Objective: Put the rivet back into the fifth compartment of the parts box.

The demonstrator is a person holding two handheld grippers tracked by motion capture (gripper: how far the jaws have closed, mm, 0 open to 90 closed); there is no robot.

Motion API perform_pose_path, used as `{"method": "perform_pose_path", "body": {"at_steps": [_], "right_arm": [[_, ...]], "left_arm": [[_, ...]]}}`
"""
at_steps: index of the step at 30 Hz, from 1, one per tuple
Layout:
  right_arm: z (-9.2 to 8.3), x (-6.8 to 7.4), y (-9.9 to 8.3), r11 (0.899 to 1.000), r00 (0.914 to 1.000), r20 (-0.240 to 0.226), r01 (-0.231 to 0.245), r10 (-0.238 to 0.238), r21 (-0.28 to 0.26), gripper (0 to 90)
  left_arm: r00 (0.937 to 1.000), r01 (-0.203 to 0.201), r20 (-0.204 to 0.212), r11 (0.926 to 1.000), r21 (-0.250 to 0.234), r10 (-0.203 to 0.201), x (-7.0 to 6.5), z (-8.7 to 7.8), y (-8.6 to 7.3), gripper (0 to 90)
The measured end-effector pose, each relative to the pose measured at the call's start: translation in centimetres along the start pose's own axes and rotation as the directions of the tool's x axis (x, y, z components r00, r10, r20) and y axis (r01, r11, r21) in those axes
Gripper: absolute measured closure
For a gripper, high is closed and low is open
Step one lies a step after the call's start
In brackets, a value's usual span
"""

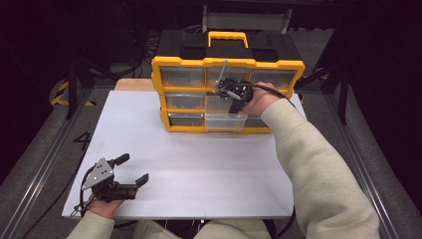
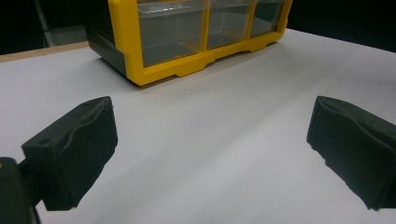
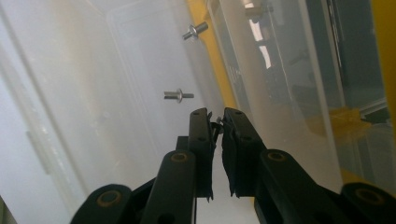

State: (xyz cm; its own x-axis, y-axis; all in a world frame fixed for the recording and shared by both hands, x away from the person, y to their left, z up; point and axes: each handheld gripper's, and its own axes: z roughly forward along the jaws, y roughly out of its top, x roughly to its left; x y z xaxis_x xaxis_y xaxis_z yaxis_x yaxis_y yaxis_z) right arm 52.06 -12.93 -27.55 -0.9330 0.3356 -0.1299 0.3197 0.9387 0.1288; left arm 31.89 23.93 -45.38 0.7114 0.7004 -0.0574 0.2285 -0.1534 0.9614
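Lab: white table (image 1: pixel 199 164), aluminium rails (image 1: pixel 45 164), cables (image 1: pixel 139 45).

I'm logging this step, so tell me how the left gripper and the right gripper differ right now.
The left gripper has its jaws spread wide with nothing between them; the right gripper has its jaws nearly shut, with a small metal piece seemingly pinched at the tips. The left gripper sits low over the white table near the person; the right gripper points down into the pulled-out clear drawer of the yellow organizer. Both have black jaws.

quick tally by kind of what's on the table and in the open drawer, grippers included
yellow and black plastic drawer cabinet: 1
pulled-out clear plastic drawer: 1
small silver metal screws lying loose in that drawer: 2
black two-jaw grippers, left gripper and right gripper: 2
total: 6
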Motion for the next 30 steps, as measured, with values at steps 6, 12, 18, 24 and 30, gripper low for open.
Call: {"method": "perform_pose_path", "body": {"at_steps": [6,12,18,24,30], "right_arm": [[0.3,-0.2,-0.1,1.000,1.0000,-0.002,0.002,-0.002,0.008,81.8],[0.3,-0.3,-0.2,1.000,1.0000,-0.003,0.004,-0.004,-0.003,78.4],[-0.6,-0.2,-0.3,0.999,1.0000,0.006,0.007,-0.007,-0.048,76.3],[-2.8,0.2,-1.1,0.992,0.9993,0.036,0.005,-0.001,-0.128,74.6],[-5.0,1.1,-2.7,0.975,0.9968,0.078,-0.001,0.019,-0.223,68.0]], "left_arm": [[1.0000,0.004,0.003,1.0000,0.001,-0.004,0.0,0.1,0.0,2.7],[1.0000,0.003,0.002,1.0000,-0.002,-0.003,0.0,0.0,0.0,2.8],[1.0000,0.005,0.000,1.0000,-0.003,-0.005,0.0,0.1,0.0,2.7],[1.0000,0.008,0.002,1.0000,0.001,-0.008,0.0,0.0,-0.1,2.8],[0.9999,0.010,0.001,0.9999,-0.002,-0.010,-0.1,0.0,-0.1,2.7]]}}
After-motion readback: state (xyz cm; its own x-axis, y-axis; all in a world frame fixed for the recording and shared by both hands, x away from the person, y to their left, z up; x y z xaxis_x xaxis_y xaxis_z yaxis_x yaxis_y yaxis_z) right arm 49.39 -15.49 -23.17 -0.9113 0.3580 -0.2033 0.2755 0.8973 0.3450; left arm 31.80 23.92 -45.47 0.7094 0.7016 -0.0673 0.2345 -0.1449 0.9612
